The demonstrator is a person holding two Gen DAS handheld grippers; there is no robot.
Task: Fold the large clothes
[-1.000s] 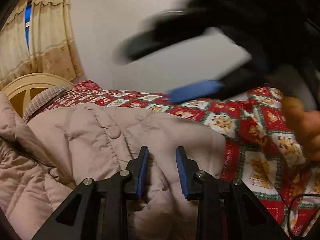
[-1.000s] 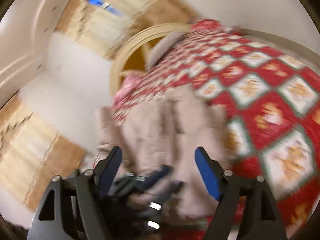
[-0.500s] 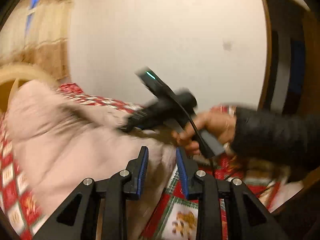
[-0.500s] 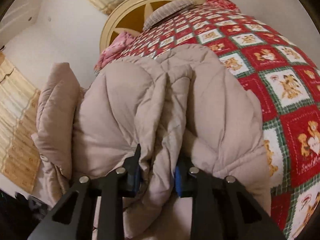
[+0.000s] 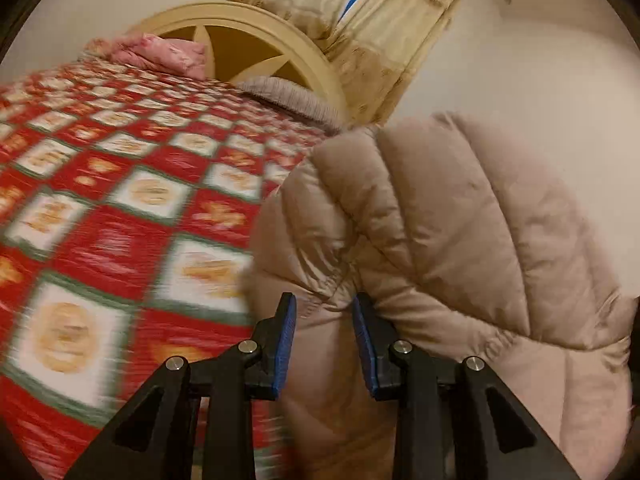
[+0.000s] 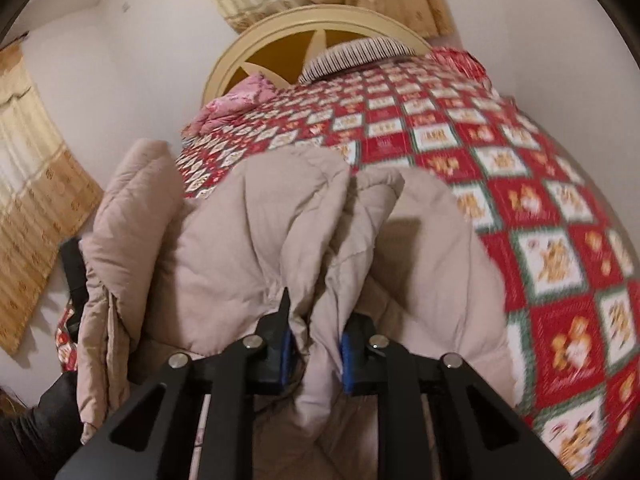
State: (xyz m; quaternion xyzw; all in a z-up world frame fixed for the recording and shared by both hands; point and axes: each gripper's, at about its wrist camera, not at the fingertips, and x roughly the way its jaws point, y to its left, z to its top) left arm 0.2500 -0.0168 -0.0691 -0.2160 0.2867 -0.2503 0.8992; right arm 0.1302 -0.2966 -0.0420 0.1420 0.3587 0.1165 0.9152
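Observation:
A beige quilted puffer coat point(image 6: 240, 240) lies bunched at the near edge of the bed, and one part hangs off its left side. My right gripper point(image 6: 316, 308) has a thick fold of the coat between its blue pads, and its jaws are closing on that fold. In the left wrist view the coat point(image 5: 440, 220) billows up to the right, held off the quilt. My left gripper point(image 5: 324, 308) is shut on a gathered, elastic-edged part of it. The fabric fills the gap between the pads.
A red, green and white patchwork quilt point(image 6: 520, 200) covers the bed. At its head are a cream arched headboard point(image 5: 248, 40), a striped pillow point(image 5: 292, 98) and a folded pink blanket point(image 5: 160, 54). Yellow curtains point(image 6: 40, 184) hang on the walls. A dark sleeve point(image 6: 40, 420) shows at the lower left.
My right gripper went from wide open to closed on a coat fold. My left gripper rolled and swung sideways with the coat, so it now faces the headboard instead of the wall.

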